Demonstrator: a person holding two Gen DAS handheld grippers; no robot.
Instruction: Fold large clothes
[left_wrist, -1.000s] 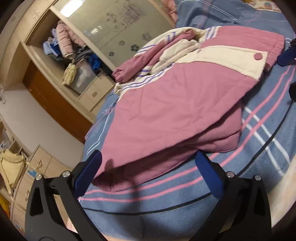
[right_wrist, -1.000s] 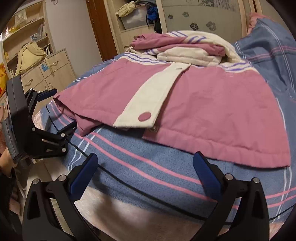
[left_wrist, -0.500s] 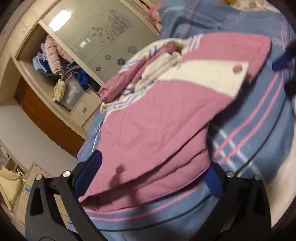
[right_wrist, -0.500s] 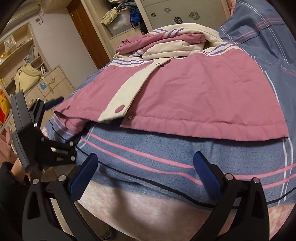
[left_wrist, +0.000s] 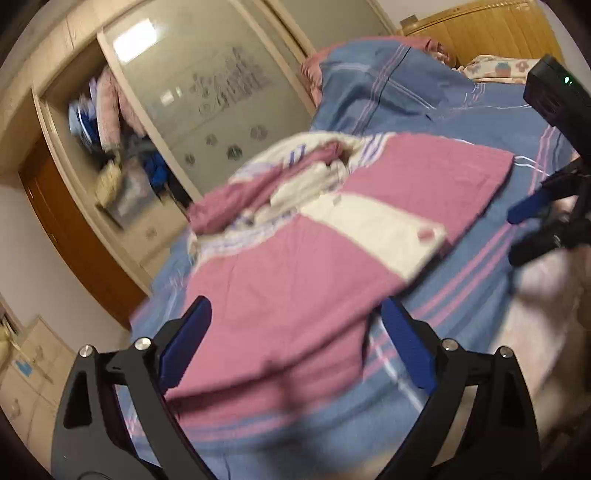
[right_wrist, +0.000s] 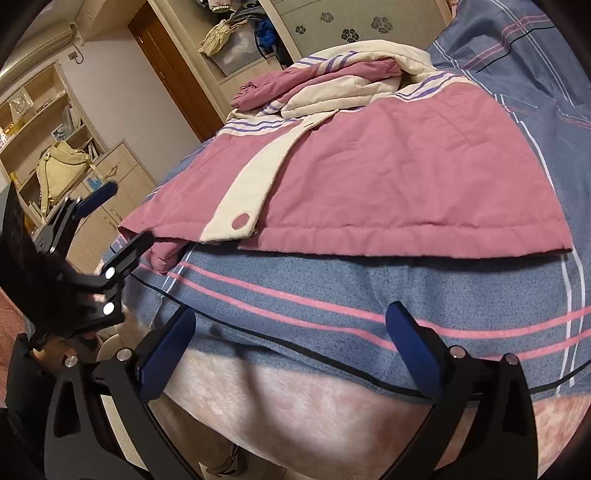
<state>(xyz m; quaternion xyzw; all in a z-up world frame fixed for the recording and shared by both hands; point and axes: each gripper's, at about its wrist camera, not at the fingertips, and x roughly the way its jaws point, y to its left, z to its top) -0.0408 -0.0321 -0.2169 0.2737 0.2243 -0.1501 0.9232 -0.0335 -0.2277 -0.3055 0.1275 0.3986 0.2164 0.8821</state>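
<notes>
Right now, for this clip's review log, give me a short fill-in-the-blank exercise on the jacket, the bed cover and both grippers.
1. The pink jacket lies on a ____ striped bed cover.
2. The jacket's front placket is ____ in colour.
3. The left gripper and right gripper both have their jaws ____.
4. The button near the hem is ____.

Missing words: blue; cream; open; pink

Warm dim indoor light, heavy motion blur in left wrist view, sharper right view, dark fisheye corners.
</notes>
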